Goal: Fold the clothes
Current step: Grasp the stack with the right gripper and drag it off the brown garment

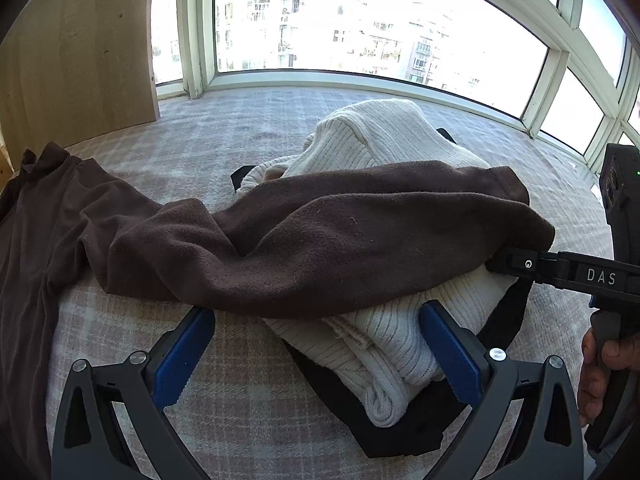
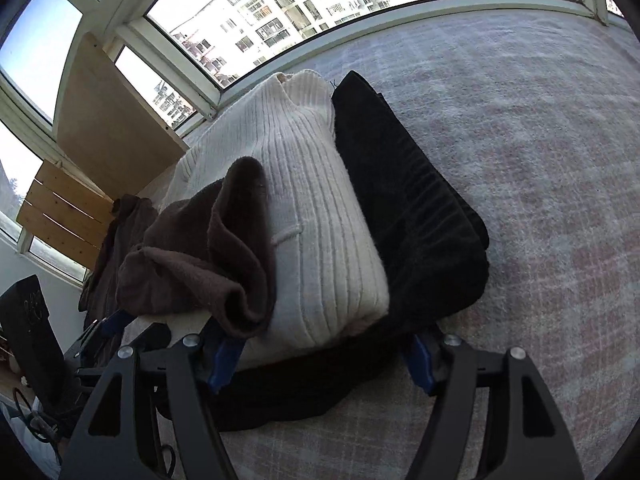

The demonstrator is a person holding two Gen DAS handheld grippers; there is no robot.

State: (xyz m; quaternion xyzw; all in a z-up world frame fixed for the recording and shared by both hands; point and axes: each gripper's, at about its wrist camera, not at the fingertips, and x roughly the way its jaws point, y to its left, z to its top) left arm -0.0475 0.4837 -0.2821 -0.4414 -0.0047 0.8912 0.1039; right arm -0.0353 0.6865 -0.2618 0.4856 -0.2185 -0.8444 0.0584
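A brown fleece garment drapes across a folded cream ribbed sweater stacked on black clothing on the plaid bedspread. The left gripper and right gripper both stand released, holding nothing. A wooden board leans beside the window.

A: Place? Home, upper floor. Bay window wraps the far side, white frames; apartment blocks outside, seen about level with their upper storeys.

B: What's underfoot?

A: Plaid cover, pink-grey, soft, running right up to the sill. Bed or window seat; cannot tell which.

B: Furniture?

A: Pale wood panel at the left edge, slatted wood beside it. Clothes lie on the cover: cream sweater, brown garment, black garment. Domestic, not a shop or lab.
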